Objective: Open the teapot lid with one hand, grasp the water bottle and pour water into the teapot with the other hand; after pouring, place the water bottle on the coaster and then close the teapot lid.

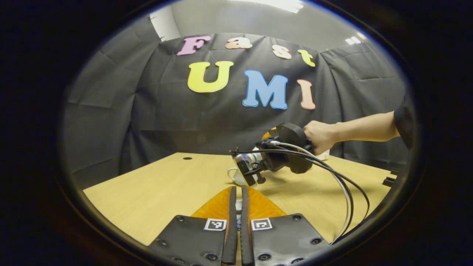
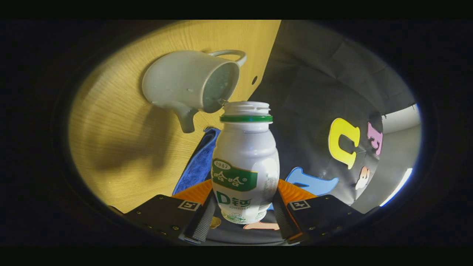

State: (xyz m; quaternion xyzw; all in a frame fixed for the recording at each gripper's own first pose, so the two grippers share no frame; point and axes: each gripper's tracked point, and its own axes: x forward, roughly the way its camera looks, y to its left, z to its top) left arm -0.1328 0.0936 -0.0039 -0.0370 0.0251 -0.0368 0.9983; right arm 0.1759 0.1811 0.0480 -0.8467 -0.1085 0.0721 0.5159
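Right gripper (image 2: 242, 218) clamped the bottle (image 2: 244, 166) between both fingers, bottle tipped, open mouth just at the rim of the teapot (image 2: 188, 85) beyond the fingertips. Blue cloth (image 2: 199, 162) lay just past the left finger, on the table (image 2: 122, 147). Left gripper (image 1: 238, 201) fingers nearly closed on something small and pale, can't tell what. Ahead of them, the right gripper with the bottle over the teapot, a hand (image 1: 320, 136) holding it.

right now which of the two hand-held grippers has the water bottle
The right hand-held gripper: its fingers press both sides of the white water bottle, tipped toward the open teapot. The left hand-held gripper's fingers are nearly together, without it.
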